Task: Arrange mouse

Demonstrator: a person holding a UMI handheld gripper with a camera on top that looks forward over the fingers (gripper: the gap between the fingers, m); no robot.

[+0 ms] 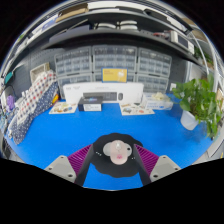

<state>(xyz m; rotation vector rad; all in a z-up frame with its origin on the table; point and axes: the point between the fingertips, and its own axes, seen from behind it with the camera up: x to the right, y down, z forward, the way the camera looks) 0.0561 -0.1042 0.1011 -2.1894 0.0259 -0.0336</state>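
A dark, rounded mouse (pixel 113 158) with a pale grey top and a small pink spot sits between my fingers, over the blue tabletop (pixel 60 135). My gripper (pixel 113 165) is shut on the mouse, and both black fingers press against its sides. The magenta pads (pixel 72 160) show at either side of it. The mouse's underside and front are hidden from me.
Beyond the fingers a white boxy machine (pixel 95 97) stands at the back of the table, with flat light trays (pixel 140 106) beside it. A potted green plant (pixel 198 100) stands to the right. A patterned cloth (pixel 30 105) lies to the left. Drawer cabinets (pixel 110 65) line the back wall.
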